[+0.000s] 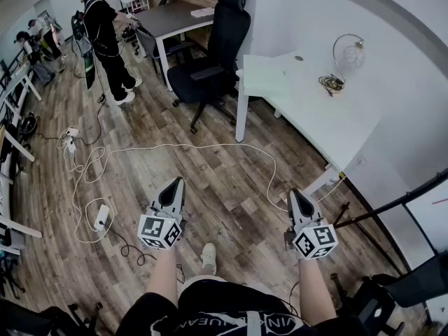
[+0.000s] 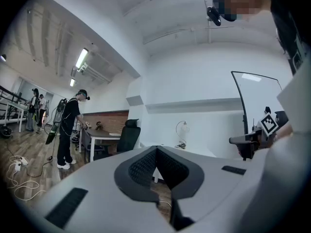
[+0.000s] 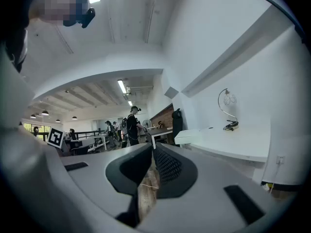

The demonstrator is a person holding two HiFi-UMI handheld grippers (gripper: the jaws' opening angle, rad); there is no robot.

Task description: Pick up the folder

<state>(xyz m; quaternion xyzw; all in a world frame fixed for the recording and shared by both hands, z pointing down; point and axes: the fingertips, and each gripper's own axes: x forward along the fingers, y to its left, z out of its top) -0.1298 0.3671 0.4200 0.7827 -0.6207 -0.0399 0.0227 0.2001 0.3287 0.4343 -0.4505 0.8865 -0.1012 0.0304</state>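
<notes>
Head view shows you've yet to start: your left gripper (image 1: 178, 182) and right gripper (image 1: 295, 194) are clenched empty, well apart from what looks like the folder (image 1: 264, 76) on the desk (image 1: 318, 121).

Right gripper (image 3: 153, 147): jaws together at the tips, nothing between. Wood floor (image 3: 146, 195) below. Desk (image 3: 233, 147) to the right: lamp (image 3: 226, 103), cable coil (image 3: 231, 126), folder (image 3: 187, 137) at far end. Chair (image 3: 177, 122) behind it. Person (image 3: 132, 127) standing farther back.
</notes>
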